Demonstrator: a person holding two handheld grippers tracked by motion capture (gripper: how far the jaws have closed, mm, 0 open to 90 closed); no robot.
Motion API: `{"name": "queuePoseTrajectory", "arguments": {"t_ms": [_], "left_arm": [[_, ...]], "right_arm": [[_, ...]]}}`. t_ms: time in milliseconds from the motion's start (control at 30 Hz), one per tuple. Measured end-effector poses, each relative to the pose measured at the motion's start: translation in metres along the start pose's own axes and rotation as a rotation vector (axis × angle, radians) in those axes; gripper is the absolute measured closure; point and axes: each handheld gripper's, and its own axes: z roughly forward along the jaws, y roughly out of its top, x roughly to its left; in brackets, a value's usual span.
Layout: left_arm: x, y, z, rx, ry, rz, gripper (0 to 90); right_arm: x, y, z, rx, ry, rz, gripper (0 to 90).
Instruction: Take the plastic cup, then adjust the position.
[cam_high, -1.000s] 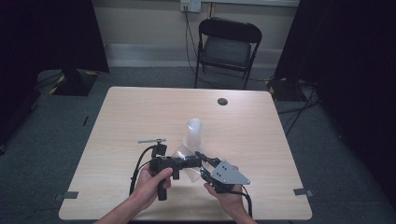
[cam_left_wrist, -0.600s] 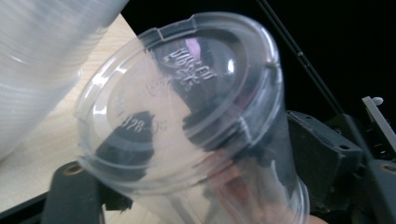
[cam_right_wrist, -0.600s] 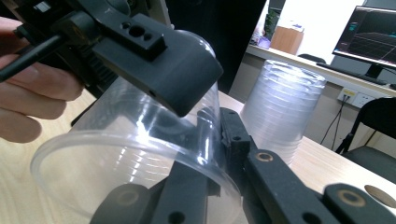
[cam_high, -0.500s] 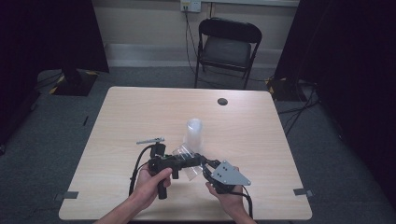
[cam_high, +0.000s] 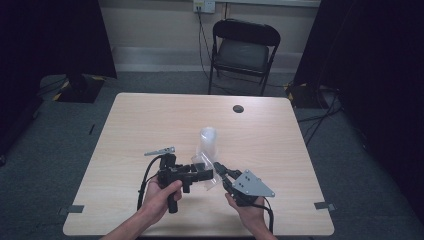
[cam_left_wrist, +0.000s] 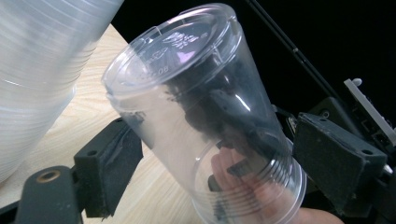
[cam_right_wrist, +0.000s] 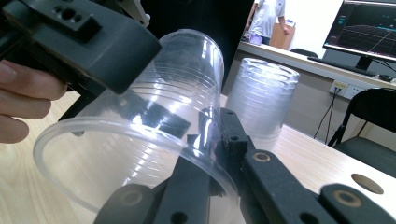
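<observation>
A single clear, ribbed plastic cup (cam_left_wrist: 205, 116) lies tilted on its side in the air just above the light wooden tabletop (cam_high: 135, 125), near the middle of its near edge. Its long axis runs roughly left to right, closed base toward the left gripper's side and open mouth toward the right gripper.

The left gripper (cam_left_wrist: 224, 163) has its two black padded jaws set wide on either side of the cup's wall; whether they press on it cannot be told. The right gripper (cam_right_wrist: 212, 140) has its jaws brought together on the cup's rim, one inside the mouth and one outside.

Just beyond the cup, toward the tabletop's centre, stands one upright stack of nested clear plastic cups (cam_high: 208, 142). One small dark round disc (cam_high: 238, 108) sits near the far edge.

The table stands on grey carpet. One black folding chair (cam_high: 243, 50) stands beyond the far edge, against a pale wall with a socket, and dark curtains hang at both sides.
</observation>
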Motion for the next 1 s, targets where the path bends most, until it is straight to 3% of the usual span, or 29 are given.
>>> {"name": "queuePoseTrajectory", "arguments": {"t_ms": [267, 400, 467, 600, 700, 767, 833, 1000], "left_arm": [[0.003, 0.001, -0.004, 0.015, 0.021, 0.044, 15.9], [0.004, 0.001, -0.006, 0.027, 0.057, 0.091, 16.0], [0.004, 0.001, -0.008, 0.032, 0.097, 0.152, 16.0], [0.004, 0.001, -0.009, 0.032, 0.109, 0.197, 16.0], [0.003, 0.0, -0.011, 0.035, 0.127, 0.27, 16.1], [0.002, 0.0, -0.011, 0.039, 0.139, 0.283, 17.9], [0.001, -0.001, -0.01, 0.05, 0.171, 0.334, 19.5], [0.0, -0.003, -0.009, 0.075, 0.203, 0.394, 19.4]], "right_arm": [[-0.01, 0.0, -0.001, 0.032, 0.003, 0.064, 90.0], [-0.015, 0.001, -0.003, 0.034, 0.001, 0.081, 90.0], [-0.019, 0.002, -0.007, 0.051, -0.009, 0.1, 90.0], [-0.023, 0.002, -0.01, 0.067, -0.004, 0.117, 90.0], [-0.03, 0.002, -0.012, 0.109, 0.03, 0.155, 90.0], [-0.034, 0.0, -0.013, 0.123, 0.048, 0.182, 90.0], [-0.036, -0.001, -0.013, 0.149, 0.061, 0.198, 90.0], [-0.044, -0.002, -0.015, 0.213, 0.093, 0.24, 90.0]]}}
